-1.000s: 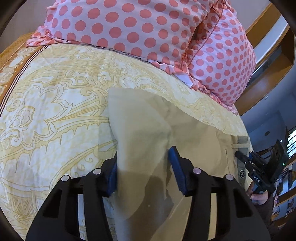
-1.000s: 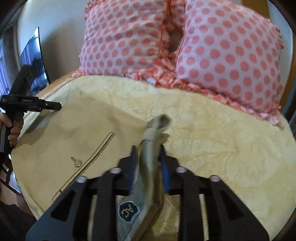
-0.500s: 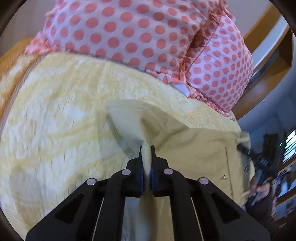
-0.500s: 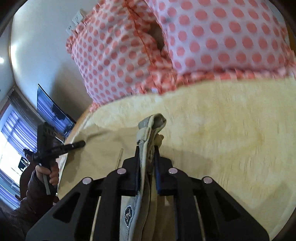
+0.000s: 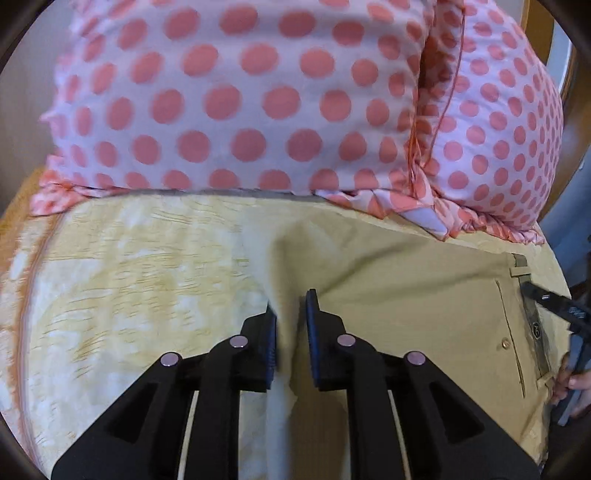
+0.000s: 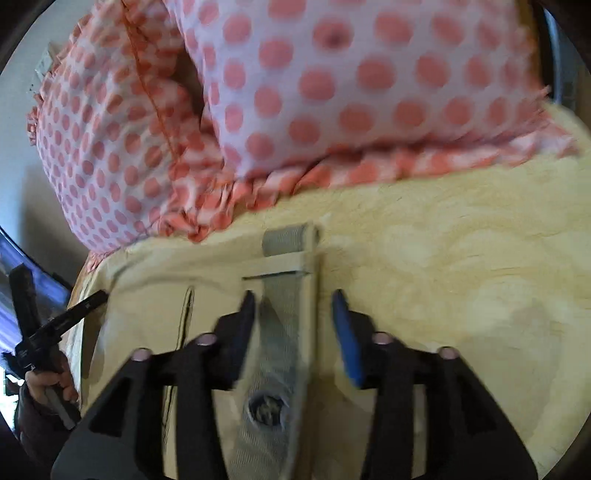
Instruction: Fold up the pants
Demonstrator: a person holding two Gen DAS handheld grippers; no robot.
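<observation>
Khaki pants (image 5: 413, 295) lie on the yellow patterned bedspread (image 5: 129, 280), close to the pillows. My left gripper (image 5: 290, 314) is partly open, with a ridge of pant fabric standing between its fingers. My right gripper (image 6: 293, 310) is open over the grey waistband (image 6: 284, 332), which lies flat between its fingers. The back pocket with a button (image 5: 504, 344) shows at the right in the left wrist view. The right gripper (image 5: 546, 302) also shows there at the far right.
Two pink polka-dot pillows (image 5: 258, 96) (image 6: 369, 81) lean at the head of the bed just beyond the pants. A wooden headboard (image 5: 535, 22) stands behind them. The left gripper and hand (image 6: 44, 332) show at the left edge of the right wrist view.
Both grippers carried the pants toward the pillows and lowered them. Both then opened: the waistband dropped flat from the right, and the left let go of its fold.
</observation>
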